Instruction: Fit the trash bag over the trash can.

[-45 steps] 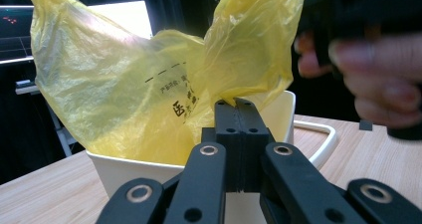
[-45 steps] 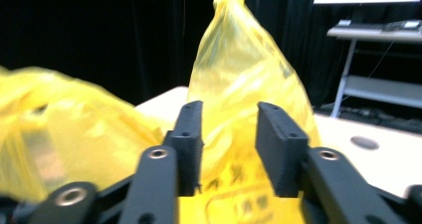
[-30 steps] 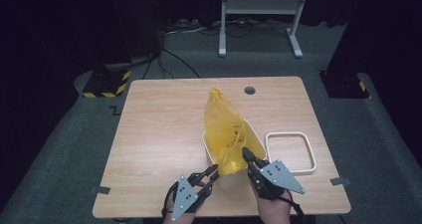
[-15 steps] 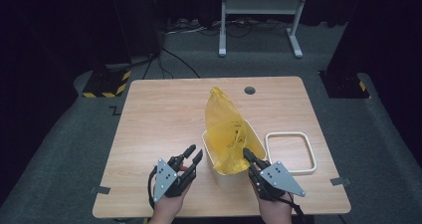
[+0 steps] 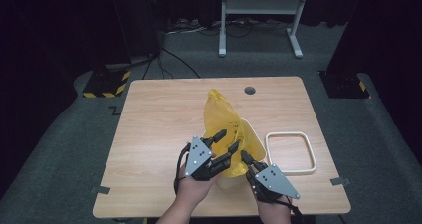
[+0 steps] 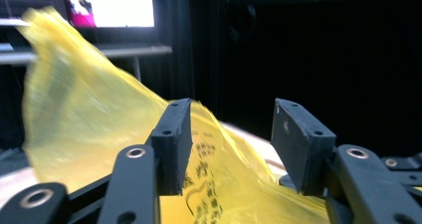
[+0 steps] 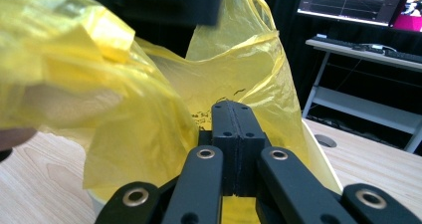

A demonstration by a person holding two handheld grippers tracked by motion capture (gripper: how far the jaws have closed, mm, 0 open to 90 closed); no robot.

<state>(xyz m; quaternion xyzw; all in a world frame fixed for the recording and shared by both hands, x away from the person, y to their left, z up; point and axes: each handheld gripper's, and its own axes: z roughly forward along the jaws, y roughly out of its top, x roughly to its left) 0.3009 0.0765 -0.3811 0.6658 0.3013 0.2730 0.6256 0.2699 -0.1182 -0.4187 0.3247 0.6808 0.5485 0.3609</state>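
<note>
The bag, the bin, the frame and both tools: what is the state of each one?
Bag: yellow, standing tall in the bin, crumpled.
Bin: white, upright, lined by the bag.
Frame: white, flat on the table, apart from the bin.
Left tool: open, jaws just opened, bag edge between them.
Right tool: shut on the bag.

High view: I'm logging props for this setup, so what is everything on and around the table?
table: one, light wood, centre.
plastic bag: one, yellow, lining the container mid-table.
container: one, cream, under the bag, mostly hidden.
frame: one, cream, rectangular, flat on the table right of the bag.
stand: one, grey metal, on the floor behind the table.
left tongs: one, black, open, at the bag's near left side.
right tongs: one, black, shut on the bag's near edge.
</note>
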